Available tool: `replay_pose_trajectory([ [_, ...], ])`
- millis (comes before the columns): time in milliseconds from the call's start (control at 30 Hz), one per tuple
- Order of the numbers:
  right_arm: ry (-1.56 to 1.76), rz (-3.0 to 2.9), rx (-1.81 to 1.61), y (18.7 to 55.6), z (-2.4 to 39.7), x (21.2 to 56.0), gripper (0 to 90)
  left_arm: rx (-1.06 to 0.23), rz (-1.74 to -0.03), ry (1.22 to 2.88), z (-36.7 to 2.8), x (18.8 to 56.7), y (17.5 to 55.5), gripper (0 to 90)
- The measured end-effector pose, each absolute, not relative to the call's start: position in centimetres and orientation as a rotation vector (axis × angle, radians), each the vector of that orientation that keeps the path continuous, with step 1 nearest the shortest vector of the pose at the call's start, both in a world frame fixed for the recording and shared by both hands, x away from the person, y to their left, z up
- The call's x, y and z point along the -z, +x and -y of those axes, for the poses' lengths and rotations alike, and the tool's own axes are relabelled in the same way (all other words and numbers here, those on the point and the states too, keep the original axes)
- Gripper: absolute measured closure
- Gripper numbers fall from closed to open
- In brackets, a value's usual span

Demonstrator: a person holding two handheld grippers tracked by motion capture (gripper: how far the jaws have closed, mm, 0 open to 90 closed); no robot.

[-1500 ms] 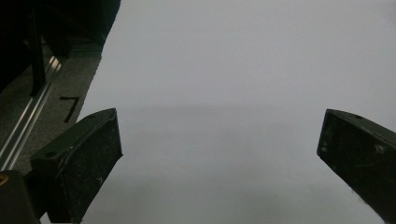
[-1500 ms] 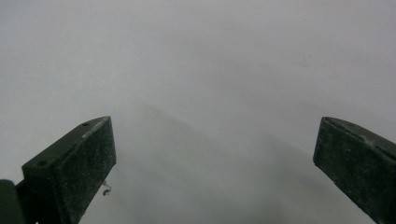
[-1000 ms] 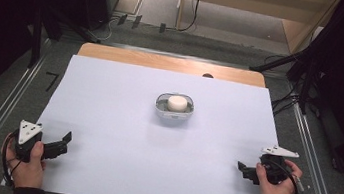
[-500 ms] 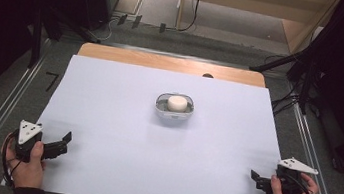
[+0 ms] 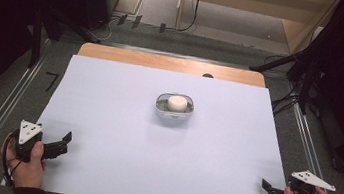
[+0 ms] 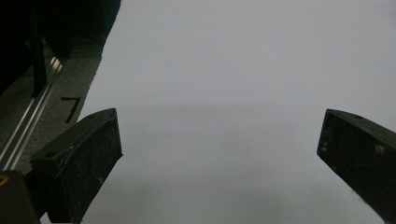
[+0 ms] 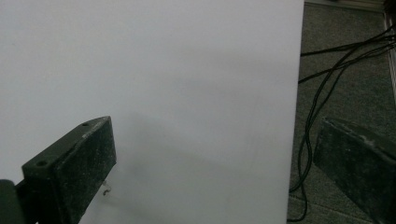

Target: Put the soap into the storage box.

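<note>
Bowl [image 5: 174,107] with white lump [image 5: 177,103] inside sits mid-table [image 5: 106,118], far from me. Left tool [image 5: 64,144] near-left corner, jaws apart, empty. Right tool [image 5: 268,189] near-right corner, jaws apart, empty. Bowl far-right of left tool, far-left of right; neither clearly nearer.
</note>
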State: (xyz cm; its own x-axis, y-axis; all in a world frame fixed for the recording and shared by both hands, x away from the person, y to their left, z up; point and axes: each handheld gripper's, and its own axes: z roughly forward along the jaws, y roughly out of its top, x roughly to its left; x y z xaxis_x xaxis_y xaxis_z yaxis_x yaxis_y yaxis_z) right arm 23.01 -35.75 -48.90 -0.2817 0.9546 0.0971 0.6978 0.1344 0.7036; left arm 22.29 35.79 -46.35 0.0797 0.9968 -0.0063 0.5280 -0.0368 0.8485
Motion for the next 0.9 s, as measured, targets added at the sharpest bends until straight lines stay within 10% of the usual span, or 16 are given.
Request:
replay_pose_trajectory([
  [900,1.555,-1.984,-0.999,22.23,35.92,49.57,0.0,-0.839,-1.541,1.675,-35.7,46.38,22.5,0.1],
])
